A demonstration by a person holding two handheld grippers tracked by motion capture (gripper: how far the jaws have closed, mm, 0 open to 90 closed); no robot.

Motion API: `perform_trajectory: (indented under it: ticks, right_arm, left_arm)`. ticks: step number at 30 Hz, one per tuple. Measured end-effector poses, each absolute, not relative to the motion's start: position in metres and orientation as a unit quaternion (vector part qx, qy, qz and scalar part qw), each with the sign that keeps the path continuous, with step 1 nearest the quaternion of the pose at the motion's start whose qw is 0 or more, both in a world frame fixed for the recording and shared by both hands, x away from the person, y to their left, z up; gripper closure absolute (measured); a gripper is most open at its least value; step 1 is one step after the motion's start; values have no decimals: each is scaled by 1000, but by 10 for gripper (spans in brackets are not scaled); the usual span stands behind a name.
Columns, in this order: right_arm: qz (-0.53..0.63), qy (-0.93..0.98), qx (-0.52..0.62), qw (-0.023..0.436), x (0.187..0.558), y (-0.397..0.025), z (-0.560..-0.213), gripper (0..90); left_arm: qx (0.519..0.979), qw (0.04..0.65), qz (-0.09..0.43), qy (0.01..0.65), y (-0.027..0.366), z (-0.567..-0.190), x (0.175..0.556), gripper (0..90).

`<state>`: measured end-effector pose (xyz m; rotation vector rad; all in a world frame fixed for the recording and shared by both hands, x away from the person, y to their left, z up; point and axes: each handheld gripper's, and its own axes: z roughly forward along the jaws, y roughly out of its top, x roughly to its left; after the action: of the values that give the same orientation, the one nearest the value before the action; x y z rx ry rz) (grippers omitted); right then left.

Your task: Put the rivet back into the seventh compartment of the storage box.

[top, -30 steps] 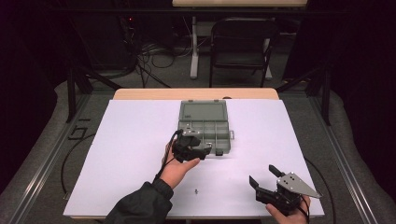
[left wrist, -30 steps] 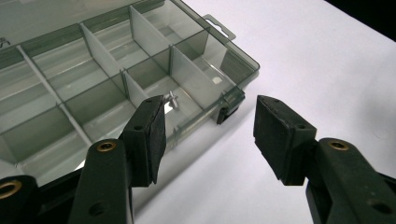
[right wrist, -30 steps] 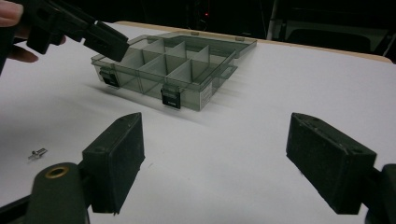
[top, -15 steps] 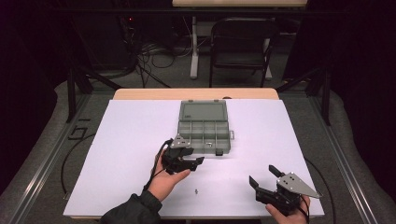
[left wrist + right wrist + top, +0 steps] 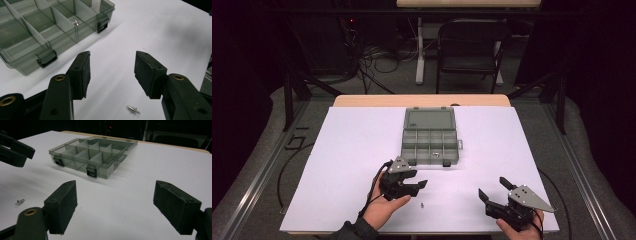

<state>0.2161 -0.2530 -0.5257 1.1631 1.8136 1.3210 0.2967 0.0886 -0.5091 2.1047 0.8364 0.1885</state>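
Near the small rivet (image 5: 132, 109), left gripper (image 5: 112, 72) gapes, nothing written.

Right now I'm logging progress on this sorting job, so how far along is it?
One small metal part already lies in a compartment of the open organizer box. In hand: the left gripper, jaws open and empty, hovers just beside the loose screw on the white table. Left: grasp that screw and drop it in the box. The right gripper waits open.

A silvery rivet (image 5: 132, 109) lies on white table (image 5: 352, 150); the organiser box (image 5: 430, 142) looks smoky grey-green; black tools.
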Motion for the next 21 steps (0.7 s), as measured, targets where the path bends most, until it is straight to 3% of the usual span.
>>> perform_trajectory:
  ticks: [21]
  right_arm:
    - [497,685,439,302,216,-253,-526,190]
  left_arm:
    - [844,415,48,336,87,-525,271,559]
